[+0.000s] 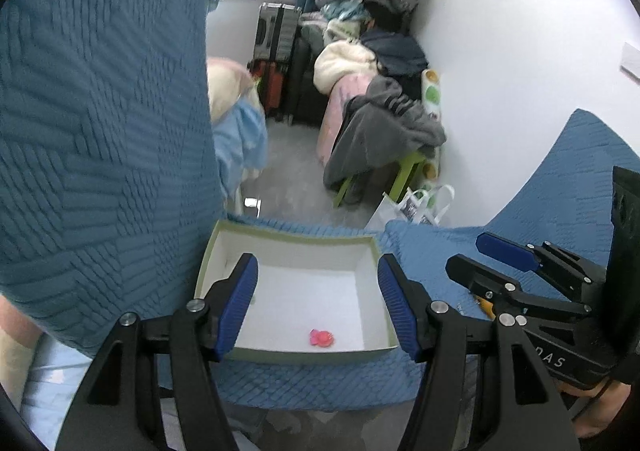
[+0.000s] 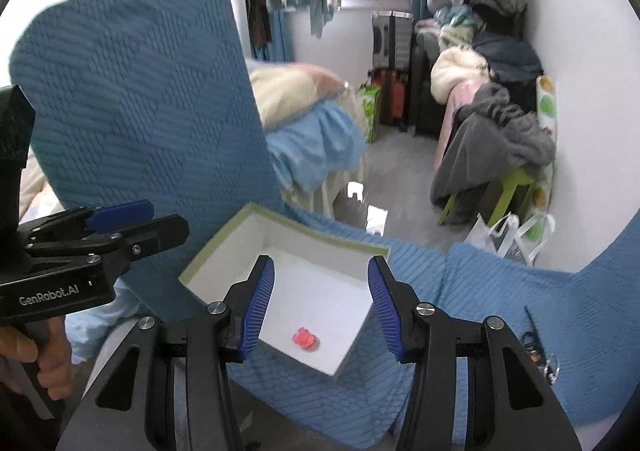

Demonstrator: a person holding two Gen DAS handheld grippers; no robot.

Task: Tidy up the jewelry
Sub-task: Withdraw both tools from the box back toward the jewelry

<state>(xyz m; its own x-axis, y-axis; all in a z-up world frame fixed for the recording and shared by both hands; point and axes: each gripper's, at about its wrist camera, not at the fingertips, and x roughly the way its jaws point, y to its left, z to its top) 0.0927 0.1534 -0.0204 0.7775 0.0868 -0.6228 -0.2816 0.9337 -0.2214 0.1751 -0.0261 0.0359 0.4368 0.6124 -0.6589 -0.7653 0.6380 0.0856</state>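
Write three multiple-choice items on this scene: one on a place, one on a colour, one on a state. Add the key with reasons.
1. Where does the pink trinket lie?
A. in the box
B. on the floor
C. in a gripper

2. What colour is the cover under the box?
A. red
B. blue
C. yellow

3. How is the right gripper?
A. shut on the trinket
B. shut on the box
C. open, empty

Key: A, it rests on the box's white bottom; B, blue quilted cloth shows all round the box; C, nothing sits between its fingers.
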